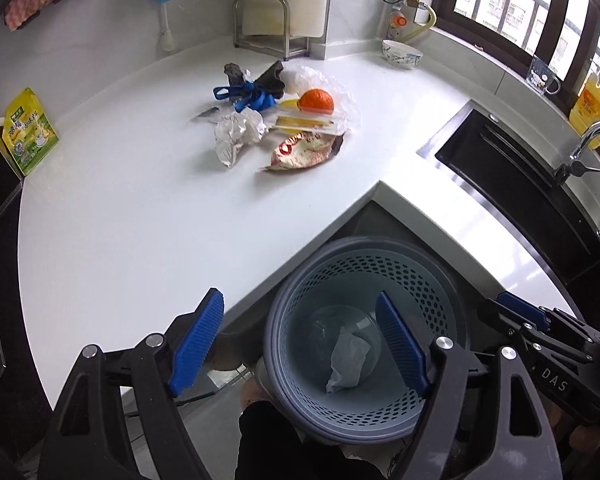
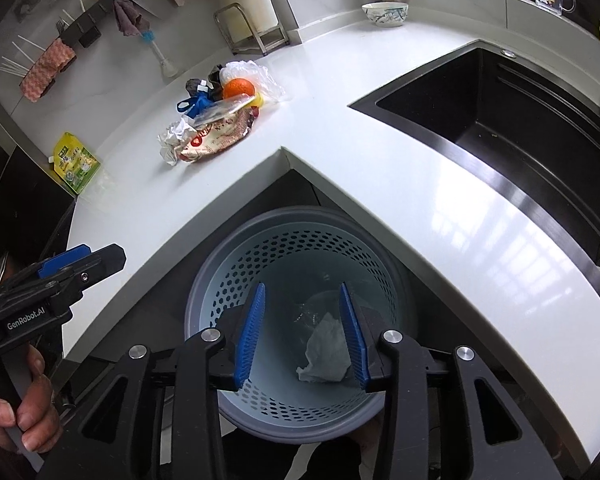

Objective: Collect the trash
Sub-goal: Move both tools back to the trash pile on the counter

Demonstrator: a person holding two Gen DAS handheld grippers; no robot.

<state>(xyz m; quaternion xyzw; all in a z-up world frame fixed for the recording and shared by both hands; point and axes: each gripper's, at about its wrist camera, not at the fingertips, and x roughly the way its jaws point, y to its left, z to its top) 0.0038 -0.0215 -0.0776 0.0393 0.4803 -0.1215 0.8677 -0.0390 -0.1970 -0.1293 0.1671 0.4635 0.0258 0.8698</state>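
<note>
The right gripper (image 2: 302,334) is being held over the perforated blue waste basket (image 2: 236,276), its blue pads (image 2: 252,336) parted with nothing between them. Below it, at the basket's bottom, a crumpled white tissue (image 2: 324,354) is lying beside some clear plastic.

The left gripper (image 1: 300,342) is being held above the counter's inner corner and the basket (image 1: 300,292), its jaws spread wide and gripping nothing; one pad (image 1: 198,340) is showing over the countertop edge, the other over the basket's mouth. The same tissue (image 1: 348,360) is being seen through the gap.

The basket is standing on the floor, tucked into the inner corner of the white countertop (image 1: 140,220). Well apart from both grippers, a pile of trash is lying on the counter: a crumpled paper ball (image 1: 236,136), a red and white snack wrapper (image 1: 304,152), an orange (image 1: 317,101) on a clear plastic bag (image 1: 340,92), a blue ribbon (image 1: 248,96) and dark scraps (image 1: 270,78), all touching or overlapping.

A green pouch (image 1: 30,132) is leaning at the counter's far left. A patterned bowl (image 1: 402,54) is sitting near the window, and a black sink (image 2: 500,120) is set into the counter on the right.
</note>
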